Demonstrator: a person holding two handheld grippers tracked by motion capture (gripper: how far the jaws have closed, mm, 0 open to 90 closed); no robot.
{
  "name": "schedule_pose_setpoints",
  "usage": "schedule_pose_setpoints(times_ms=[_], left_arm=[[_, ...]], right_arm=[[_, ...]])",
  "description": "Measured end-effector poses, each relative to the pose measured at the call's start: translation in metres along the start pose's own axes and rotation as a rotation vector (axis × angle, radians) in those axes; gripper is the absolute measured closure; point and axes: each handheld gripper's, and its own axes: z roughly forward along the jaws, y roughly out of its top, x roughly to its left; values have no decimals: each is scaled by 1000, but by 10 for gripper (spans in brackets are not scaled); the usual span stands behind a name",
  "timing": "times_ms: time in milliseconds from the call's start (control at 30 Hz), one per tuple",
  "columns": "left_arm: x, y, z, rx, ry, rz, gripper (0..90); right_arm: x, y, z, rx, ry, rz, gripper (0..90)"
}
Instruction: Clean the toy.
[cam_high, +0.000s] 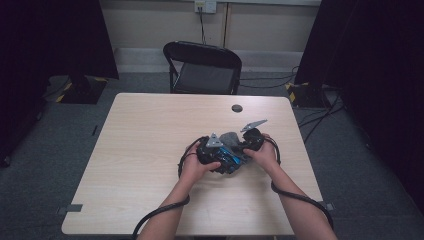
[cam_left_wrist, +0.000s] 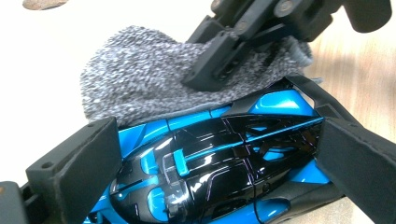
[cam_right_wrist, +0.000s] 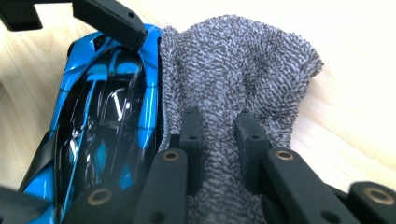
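A glossy blue and black toy car (cam_left_wrist: 210, 172) lies on the wooden table (cam_high: 150, 150), with a grey knitted cloth (cam_left_wrist: 135, 74) bunched against its side. My left gripper (cam_left_wrist: 217, 140) is shut on the car, one pad at each end of the body. My right gripper (cam_right_wrist: 219, 135) is shut on a pinched fold of the grey cloth (cam_right_wrist: 243, 60), right beside the car (cam_right_wrist: 107, 121). In the high view both hands meet at the table's middle right, the left gripper (cam_high: 220, 156) and right gripper (cam_high: 242, 145) close together over the car (cam_high: 231, 162).
A black folding chair (cam_high: 205, 67) stands behind the table's far edge. A small dark round cap (cam_high: 237, 108) sits in the tabletop beyond the hands. Cables trail from both grippers towards the near edge. Dark curtains hang at both sides.
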Motion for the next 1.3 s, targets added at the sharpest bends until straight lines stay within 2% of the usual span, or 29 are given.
schedule_pose_setpoints(times_ms=[833,1067,1300], left_arm=[[0,0,0,4,0,2,0],[0,0,0,5,-1,1,0],[0,1,0,11,-2,3,1]], right_arm=[[1,-35,-31,-4,-3,19,762],[2,-40,-37,2,-5,9,762],[3,-48,-43,-5,-6,24,762]])
